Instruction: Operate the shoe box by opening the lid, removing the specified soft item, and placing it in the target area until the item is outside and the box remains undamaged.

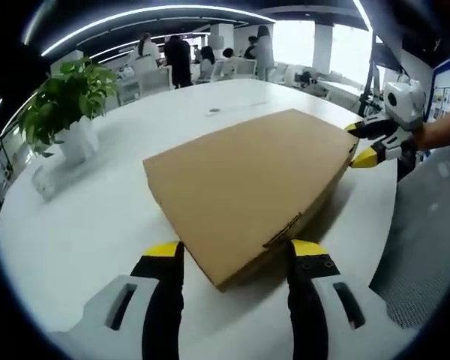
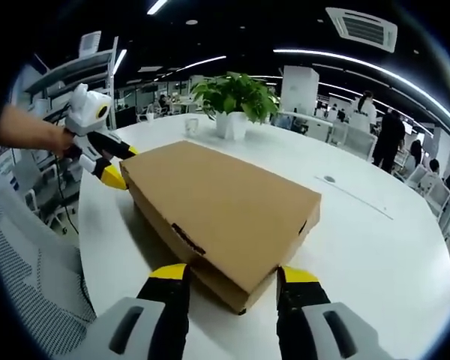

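Observation:
A closed brown cardboard shoe box lies flat on the round white table, lid down. My left gripper is open, its yellow-tipped jaws straddling the box's near corner. In the left gripper view the right gripper is held by a hand at the box's far right corner, jaws apart around that corner. The right gripper view shows the same box with my right gripper open on either side of its near corner. The left gripper sits at the far left corner there. The box's contents are hidden.
A potted green plant in a white pot stands on the table beyond the box, also seen as the plant. A grey mesh chair stands beside the table edge. A small round disc lies on the tabletop. People stand far behind.

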Demonstrator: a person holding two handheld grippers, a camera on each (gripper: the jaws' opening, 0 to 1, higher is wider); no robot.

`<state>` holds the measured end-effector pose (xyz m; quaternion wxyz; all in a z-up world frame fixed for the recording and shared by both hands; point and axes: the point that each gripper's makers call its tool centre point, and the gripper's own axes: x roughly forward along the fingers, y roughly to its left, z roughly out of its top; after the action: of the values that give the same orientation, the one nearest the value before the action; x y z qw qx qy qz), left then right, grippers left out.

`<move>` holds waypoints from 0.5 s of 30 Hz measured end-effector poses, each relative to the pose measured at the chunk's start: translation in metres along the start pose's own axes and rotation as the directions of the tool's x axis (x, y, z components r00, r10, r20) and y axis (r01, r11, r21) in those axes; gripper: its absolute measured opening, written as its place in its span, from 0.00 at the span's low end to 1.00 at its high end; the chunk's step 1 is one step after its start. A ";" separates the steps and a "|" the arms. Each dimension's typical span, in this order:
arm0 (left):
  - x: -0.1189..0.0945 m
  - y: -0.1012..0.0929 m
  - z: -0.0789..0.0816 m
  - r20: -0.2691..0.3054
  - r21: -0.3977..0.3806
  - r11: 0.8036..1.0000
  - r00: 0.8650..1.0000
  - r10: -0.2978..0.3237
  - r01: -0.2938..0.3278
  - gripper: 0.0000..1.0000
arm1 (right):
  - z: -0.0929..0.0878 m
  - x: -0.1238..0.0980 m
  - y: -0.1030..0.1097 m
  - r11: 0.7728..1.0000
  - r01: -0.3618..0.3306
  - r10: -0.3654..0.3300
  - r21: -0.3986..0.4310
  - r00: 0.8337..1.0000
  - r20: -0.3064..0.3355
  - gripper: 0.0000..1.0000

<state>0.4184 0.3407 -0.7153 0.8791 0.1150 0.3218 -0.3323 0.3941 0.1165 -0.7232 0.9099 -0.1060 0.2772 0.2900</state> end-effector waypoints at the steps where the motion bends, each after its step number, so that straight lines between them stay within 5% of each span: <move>1: 0.000 0.000 0.001 -0.002 0.000 1.000 1.000 -0.001 0.001 0.55 | 0.001 0.000 0.000 1.000 0.001 -0.001 0.006 1.000 0.001 0.43; 15: -0.008 -0.003 0.007 -0.011 0.011 0.999 0.999 -0.032 0.032 0.58 | 0.013 -0.007 0.007 0.999 -0.019 0.018 0.044 0.999 0.029 0.51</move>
<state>0.4153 0.3398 -0.7047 0.8713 0.1166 0.3265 -0.3474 0.3909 0.1235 -0.7083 0.9131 -0.0793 0.2713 0.2937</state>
